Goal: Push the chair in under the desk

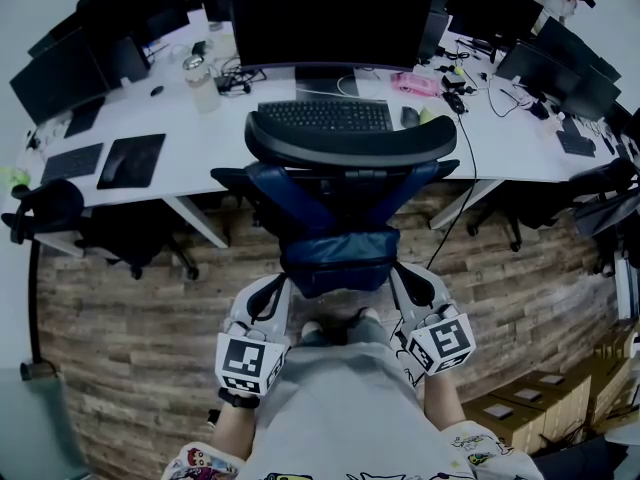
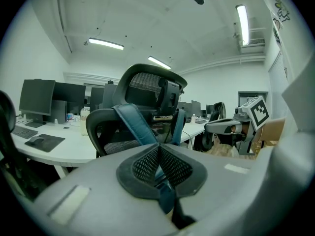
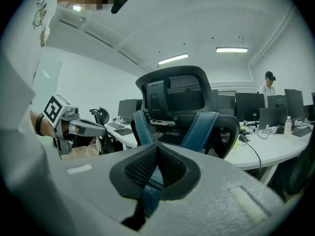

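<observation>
Where the person stands, floor: wood planks, running under the whole row of furniture.
Desk: long and white, curving across the upper part of the head view, with slanted white legs.
Office chair: black mesh frame with blue straps and a blue cushion low on its back. It stands at the desk's near edge, between the person and the desk, with its back turned to the person. Its arched top edge overlaps the keyboard in the head view.
Curved monitor: dark, standing on the desk straight beyond the chair.
Keyboard: black, lying between the monitor's foot and the chair's top edge.
Mouse pad: black, lying on the desk to the left, well apart from the chair.
Left gripper: jaws pressed together with nothing clamped between the pads. It sits just beside the blue cushion's left side; whether it touches the cushion cannot be told.
Right gripper: jaws likewise together and empty, just beside the cushion's right side and level with the left one.
Bottle: pale, upright on the desk to the left of the monitor.
</observation>
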`<state>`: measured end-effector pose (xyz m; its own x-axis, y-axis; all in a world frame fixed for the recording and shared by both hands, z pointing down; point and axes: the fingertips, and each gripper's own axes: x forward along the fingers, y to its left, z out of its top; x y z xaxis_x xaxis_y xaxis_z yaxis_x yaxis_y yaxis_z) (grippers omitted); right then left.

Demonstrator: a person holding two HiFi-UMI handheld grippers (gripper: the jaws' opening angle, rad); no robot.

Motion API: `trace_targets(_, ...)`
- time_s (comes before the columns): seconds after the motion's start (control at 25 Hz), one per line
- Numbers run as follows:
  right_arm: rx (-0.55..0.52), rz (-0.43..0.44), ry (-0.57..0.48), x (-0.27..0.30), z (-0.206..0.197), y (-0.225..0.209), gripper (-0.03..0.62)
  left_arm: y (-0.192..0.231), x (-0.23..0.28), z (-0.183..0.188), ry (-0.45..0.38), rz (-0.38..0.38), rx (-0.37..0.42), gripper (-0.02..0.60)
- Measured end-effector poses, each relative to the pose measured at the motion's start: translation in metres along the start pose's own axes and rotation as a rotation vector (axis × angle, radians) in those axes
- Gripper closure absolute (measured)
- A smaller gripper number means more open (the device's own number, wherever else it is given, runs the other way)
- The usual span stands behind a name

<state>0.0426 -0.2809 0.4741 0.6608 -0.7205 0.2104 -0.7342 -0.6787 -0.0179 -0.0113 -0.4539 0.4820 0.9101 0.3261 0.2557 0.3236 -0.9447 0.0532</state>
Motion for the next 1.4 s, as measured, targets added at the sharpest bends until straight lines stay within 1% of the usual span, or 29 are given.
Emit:
trace_targets(0.4,0.006,-0.021,-0.018,-0.002,0.002,-0.003,0.594,-0.001,0.000,0.006,-0.009,0.004,0.007,0.571)
trace_targets(0.52,0.014,-0.026,-0.029,-0.003,0.003,-0.004,0.592,0.002,0.000,0.007,-0.018,0.011,0.016,0.571)
trace_targets(0.84,0.025,-0.034,-0.028,-0.001,0.003,-0.008,0.592,0.012,-0.001,0.004,-0.009,0.034,0.021,0.571)
trace_targets(1.04,0.031,-0.029,-0.032,0.001,0.006,-0.007,0.594,0.017,-0.003,0.009,-0.018,0.041,0.009,0.571)
trace_targets(1.2,0.032,-0.022,-0.035,0.002,0.005,-0.008,0.593,0.023,-0.005,0.009,-0.022,0.040,0.038,0.571)
trace_targets(1.4,0.029,-0.027,-0.032,0.002,0.007,-0.010,0.593,0.034,-0.009,0.017,-0.060,0.051,0.068,0.571)
